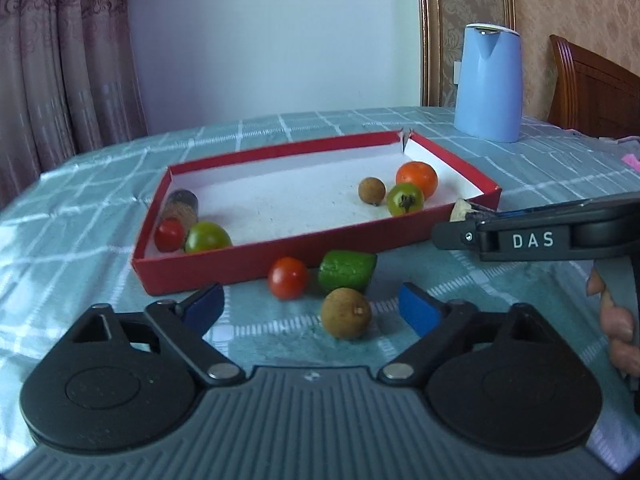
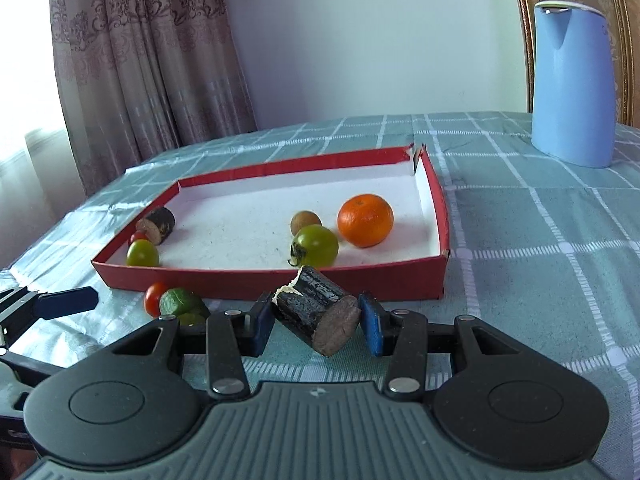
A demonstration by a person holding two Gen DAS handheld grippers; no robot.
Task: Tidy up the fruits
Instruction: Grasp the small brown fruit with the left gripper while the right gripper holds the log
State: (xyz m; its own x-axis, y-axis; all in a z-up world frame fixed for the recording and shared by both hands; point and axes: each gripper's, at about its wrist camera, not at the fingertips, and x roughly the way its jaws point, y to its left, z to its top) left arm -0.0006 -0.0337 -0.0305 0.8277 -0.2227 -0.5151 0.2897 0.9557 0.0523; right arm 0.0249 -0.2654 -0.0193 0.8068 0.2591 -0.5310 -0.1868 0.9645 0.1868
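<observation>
A red tray (image 1: 256, 266) (image 2: 280, 282) lies on the checked tablecloth. It holds an orange (image 2: 365, 220), two green tomatoes (image 2: 315, 245) (image 2: 142, 254), a brown longan (image 2: 305, 221), a red tomato (image 1: 169, 235) and a dark sugarcane piece (image 2: 158, 225). In front of the tray lie a red tomato (image 1: 288, 278), a green cucumber chunk (image 1: 347, 270) and a longan (image 1: 346, 313). My left gripper (image 1: 310, 307) is open, with the longan between its fingers. My right gripper (image 2: 316, 322) is shut on a dark sugarcane piece (image 2: 316, 320), just before the tray's near wall.
A blue kettle (image 1: 489, 82) (image 2: 573, 84) stands at the back right of the table. A wooden chair (image 1: 592, 88) is beyond it. Curtains hang at the left. The right gripper's body (image 1: 532, 238) shows at the right of the left wrist view.
</observation>
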